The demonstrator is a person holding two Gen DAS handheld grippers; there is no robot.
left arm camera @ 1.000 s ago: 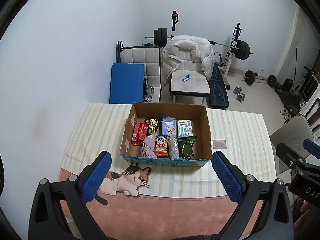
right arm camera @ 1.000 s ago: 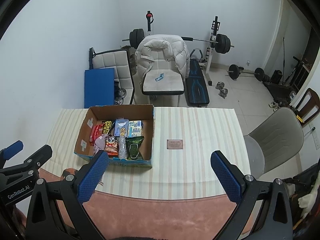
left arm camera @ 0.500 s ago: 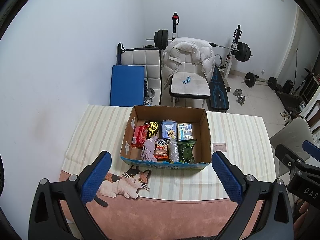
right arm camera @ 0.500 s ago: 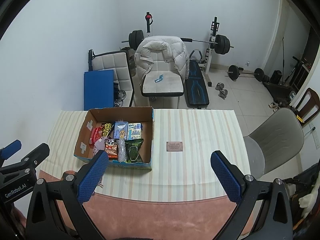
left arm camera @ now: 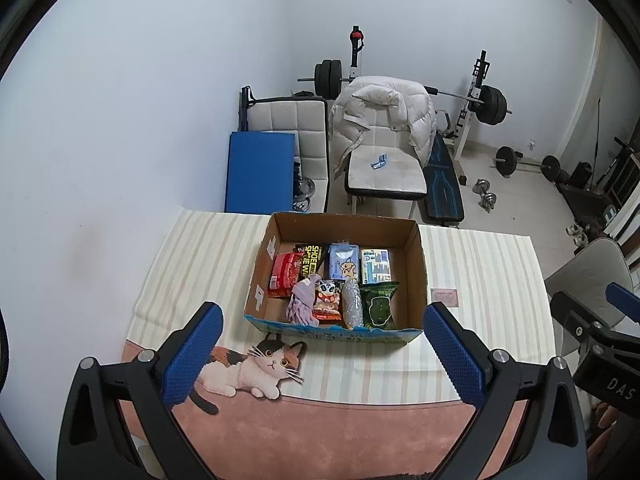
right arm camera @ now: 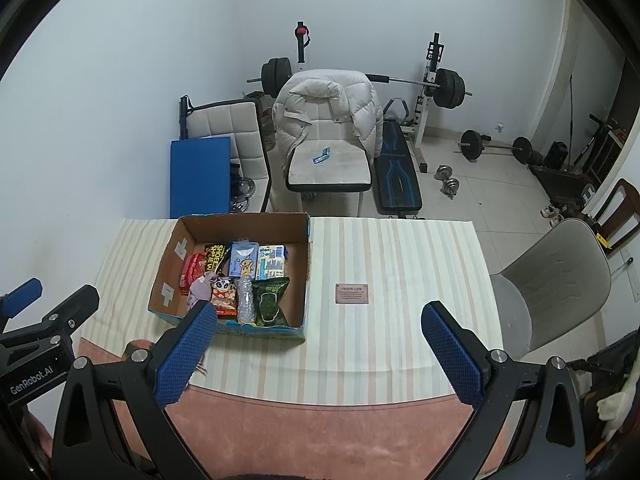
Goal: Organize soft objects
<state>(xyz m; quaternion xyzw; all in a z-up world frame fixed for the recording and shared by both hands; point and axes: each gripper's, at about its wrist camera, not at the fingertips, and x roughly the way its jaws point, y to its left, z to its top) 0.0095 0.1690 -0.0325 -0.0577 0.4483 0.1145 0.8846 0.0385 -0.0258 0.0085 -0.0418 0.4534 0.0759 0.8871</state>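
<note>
While both tongs (left arm camera: 323, 354) (right arm camera: 319, 346) gape empty, only the left view shows the cat print (left arm camera: 256, 366).

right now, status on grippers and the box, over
Left gripper and right gripper open, empty, above table edge. Cardboard box holds snack packs, untouched. Path clear.

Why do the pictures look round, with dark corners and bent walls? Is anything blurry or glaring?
Left wrist view: a fisheye lens bends the walls and leaves a dark ring at the edges; the cardboard box in the middle is sharp, under soft, even light with no glare. Right wrist view: the same curving, strongest at the edges, where the grey chair bows; no glare or hard shadows on the striped tablecloth.
</note>
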